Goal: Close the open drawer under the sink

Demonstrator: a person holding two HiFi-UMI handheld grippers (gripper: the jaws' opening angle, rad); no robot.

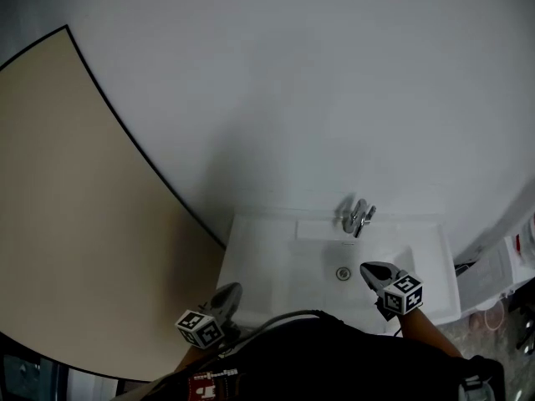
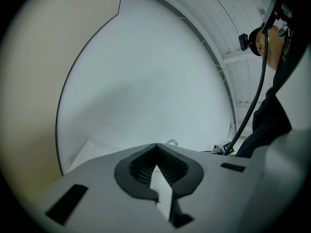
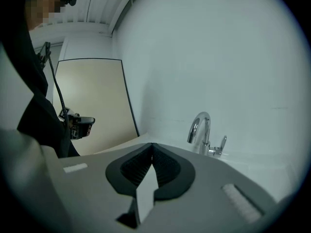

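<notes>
No drawer shows in any view; the person's dark clothing (image 1: 318,357) covers the space below the sink. The white sink (image 1: 267,261) sits against a white wall, with a chrome faucet (image 1: 358,217) at its back and a drain (image 1: 343,273) in the basin. My left gripper (image 1: 227,291) hovers at the sink's front left corner, jaws together and empty. My right gripper (image 1: 369,267) is over the basin beside the drain, shut with nothing in it. In the right gripper view the faucet (image 3: 201,132) stands just ahead of the closed tips (image 3: 152,145). The left gripper view shows closed tips (image 2: 156,147) facing the white wall.
A beige panel (image 1: 67,207) with a dark edge fills the left side. To the right of the sink stand a white object (image 1: 493,274) and a red-labelled container (image 1: 525,245). A black cable (image 2: 252,106) hangs from the person's head camera.
</notes>
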